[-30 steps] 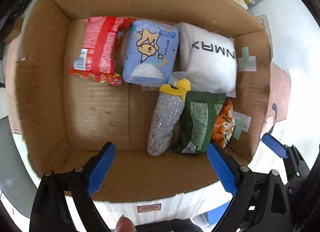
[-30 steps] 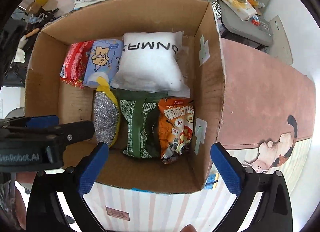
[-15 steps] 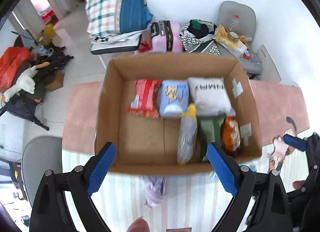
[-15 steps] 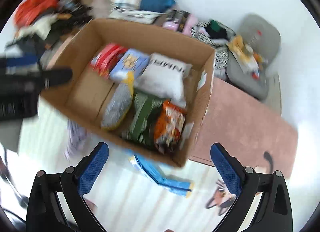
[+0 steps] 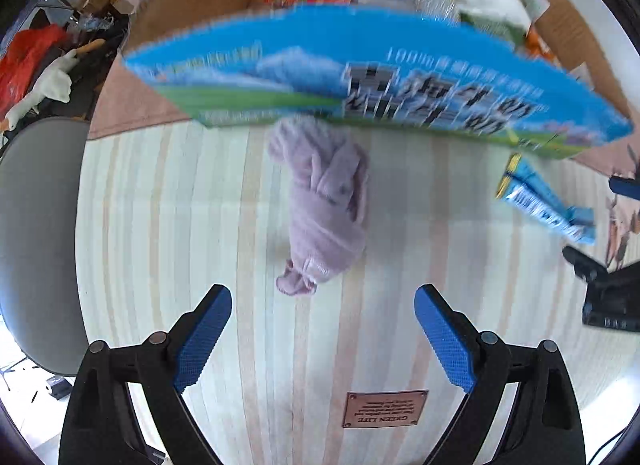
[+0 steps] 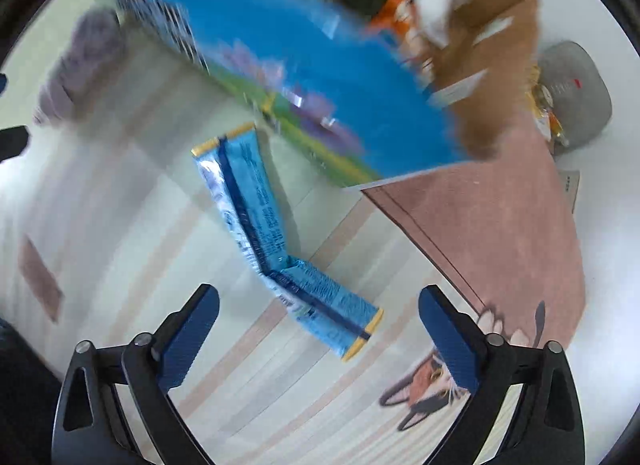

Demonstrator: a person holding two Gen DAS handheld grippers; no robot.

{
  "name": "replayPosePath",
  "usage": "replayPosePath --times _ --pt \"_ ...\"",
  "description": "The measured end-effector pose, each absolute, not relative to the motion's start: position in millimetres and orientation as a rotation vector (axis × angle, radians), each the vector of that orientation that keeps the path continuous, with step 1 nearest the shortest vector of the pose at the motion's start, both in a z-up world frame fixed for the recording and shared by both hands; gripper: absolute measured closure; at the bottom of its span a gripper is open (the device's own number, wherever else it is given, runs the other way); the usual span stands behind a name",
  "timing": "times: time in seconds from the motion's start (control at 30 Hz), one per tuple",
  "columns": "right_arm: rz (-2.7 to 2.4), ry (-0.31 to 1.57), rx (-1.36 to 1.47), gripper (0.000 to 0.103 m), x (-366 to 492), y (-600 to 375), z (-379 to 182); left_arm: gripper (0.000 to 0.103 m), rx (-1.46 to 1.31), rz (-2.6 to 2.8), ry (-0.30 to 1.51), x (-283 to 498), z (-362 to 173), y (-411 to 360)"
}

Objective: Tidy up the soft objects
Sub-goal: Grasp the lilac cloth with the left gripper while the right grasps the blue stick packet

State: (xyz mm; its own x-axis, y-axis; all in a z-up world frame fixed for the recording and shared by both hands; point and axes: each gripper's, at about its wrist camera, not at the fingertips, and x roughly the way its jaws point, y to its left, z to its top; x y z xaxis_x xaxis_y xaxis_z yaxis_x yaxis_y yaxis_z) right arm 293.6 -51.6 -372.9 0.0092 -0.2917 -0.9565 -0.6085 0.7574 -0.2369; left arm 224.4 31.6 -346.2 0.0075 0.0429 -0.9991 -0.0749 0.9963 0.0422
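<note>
A cardboard box [image 5: 360, 77] with a blue printed front holds several soft packs and a white pillow. A rolled lilac cloth [image 5: 326, 209] lies on the striped mat in front of the box; it also shows blurred in the right wrist view [image 6: 80, 65]. My left gripper [image 5: 323, 339] is open and empty, just short of the cloth. A bent blue snack pack [image 6: 276, 233] lies on the mat by the box; it also shows in the left wrist view [image 5: 540, 201]. My right gripper [image 6: 319, 339] is open and empty, close to the pack's near end.
A pink rug [image 6: 500, 225] with a cat print lies right of the striped mat [image 5: 200, 245]. A grey chair seat [image 5: 36, 245] is at the left. Clutter and a white stuffed goose [image 5: 44, 85] lie at the far left. A grey cushioned chair [image 6: 576, 89] stands behind the box.
Both grippers pulled back out of the box and dropped low toward the mat. The left now faces the lilac cloth, the right the blue pack. Both stayed open.
</note>
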Motion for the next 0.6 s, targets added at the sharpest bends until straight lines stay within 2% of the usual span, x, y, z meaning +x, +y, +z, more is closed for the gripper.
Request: replayPosePath --times 0.07,0.13,0.17,0.27,0.4,0.6 --pt "0.293 1.617 -0.753 0.011 293 -53 -388 0.009 -0.019 0.095 1.569 224 -352 32" --pt "0.307 1.646 -0.726 0.025 291 -54 -395 0.009 -0.013 0.099 1.570 224 -355 33" --pt "0.312 1.665 -0.699 0.038 289 -55 -398 0.009 -0.016 0.101 1.572 224 -357 35" --pt "0.309 1.713 -0.584 0.060 283 -58 -398 0.009 -0.036 0.112 1.575 226 -360 42" --pt "0.288 1.798 -0.356 0.066 271 -66 -399 0.009 -0.074 0.117 1.577 228 -358 52" --pt "0.231 1.892 -0.008 0.066 251 -72 -403 0.009 -0.092 0.120 1.570 241 -348 64"
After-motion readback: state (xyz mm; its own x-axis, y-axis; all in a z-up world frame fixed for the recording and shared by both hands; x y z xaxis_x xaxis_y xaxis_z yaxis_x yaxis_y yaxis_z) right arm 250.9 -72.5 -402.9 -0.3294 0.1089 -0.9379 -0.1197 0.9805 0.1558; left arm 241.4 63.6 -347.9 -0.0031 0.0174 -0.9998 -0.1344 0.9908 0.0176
